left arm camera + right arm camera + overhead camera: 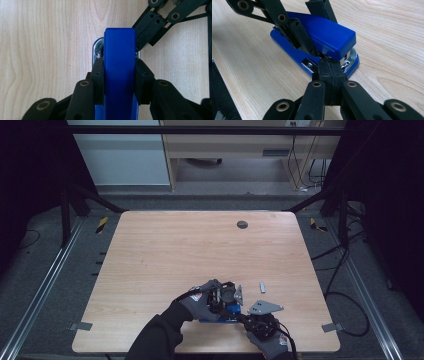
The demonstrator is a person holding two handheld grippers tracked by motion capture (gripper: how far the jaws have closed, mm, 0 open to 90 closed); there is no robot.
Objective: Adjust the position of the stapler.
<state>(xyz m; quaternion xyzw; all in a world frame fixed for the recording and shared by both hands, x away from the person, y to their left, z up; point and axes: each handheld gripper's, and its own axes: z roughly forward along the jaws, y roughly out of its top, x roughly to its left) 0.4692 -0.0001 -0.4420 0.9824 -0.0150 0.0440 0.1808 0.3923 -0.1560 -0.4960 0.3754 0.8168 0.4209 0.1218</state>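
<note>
My left tool [119, 72] clamps the blue stapler [324, 40] across its rigid, slick plastic top; my right tool [329, 68], clenched empty, noses its six-o'clock mouth.

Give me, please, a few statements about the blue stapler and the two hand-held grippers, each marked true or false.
1. The left hand-held gripper clamps the blue stapler across its top arm. True.
2. The right hand-held gripper stands wide open. False: its jaws are shut together, their tips at the stapler's mouth.
3. The stapler lies on its side. False: it sits upright on its base on the wooden table.
4. A small grey piece lies on the table beyond the grippers. True.
</note>
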